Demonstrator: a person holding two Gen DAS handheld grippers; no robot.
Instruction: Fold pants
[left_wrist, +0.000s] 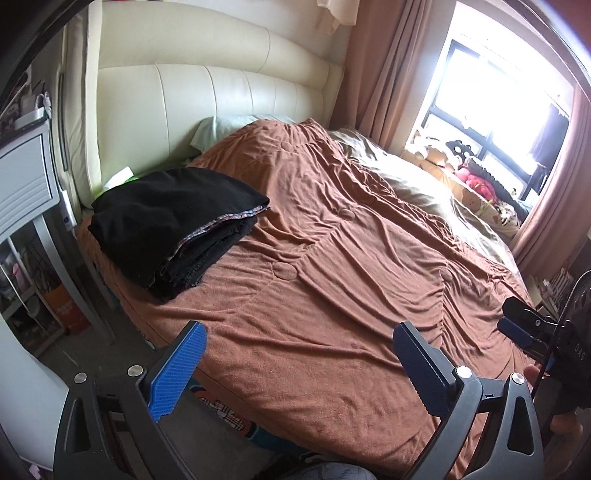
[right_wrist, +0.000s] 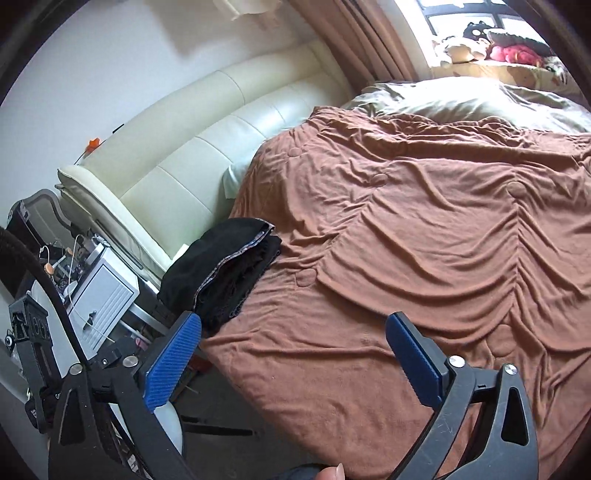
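Pants (left_wrist: 173, 225) lie folded in a black pile on your brown blanket (left_wrist: 332, 277), near the white headboard (left_wrist: 207, 99). Your left gripper (left_wrist: 295, 354) and right gripper (right_wrist: 291, 347) both gape wide, holding nothing

Left tool (left_wrist: 297, 343) wide open, blue pads far apart, nothing between them, angled downward. Right tool (right_wrist: 291, 336) the same: jaws spread wide, empty, tipped downward too. From the left wrist view, the right tool (left_wrist: 517, 325) shows at the right edge, its dark fingers pointing left, with fingertips (left_wrist: 533, 371) of the person's hand just behind it. In the right wrist view a thumb tip (right_wrist: 332, 472) pokes up at the bottom edge, between the two arms of the tool.
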